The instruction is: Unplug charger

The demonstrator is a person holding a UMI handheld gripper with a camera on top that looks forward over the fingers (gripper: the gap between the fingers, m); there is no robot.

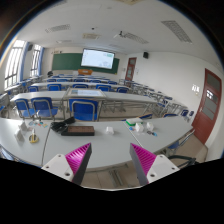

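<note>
My gripper [110, 150] is open, with nothing between its magenta pads [78, 158], and it hovers over the near edge of a long white desk [110, 138]. Beyond the fingers, to the left of centre, a dark flat box [72, 128] lies on the desk, too small to tell whether it is the charger or a socket strip. Some small white items [143, 126] lie to the right of centre, and a thin cable seems to run between them. I can make out no plug.
This is a classroom with rows of white desks and blue chairs [85, 110]. A small stand [33, 136] sits on the desk at the left. A screen [98, 59] and a green board hang on the far wall. A brown door [209, 105] is at the right.
</note>
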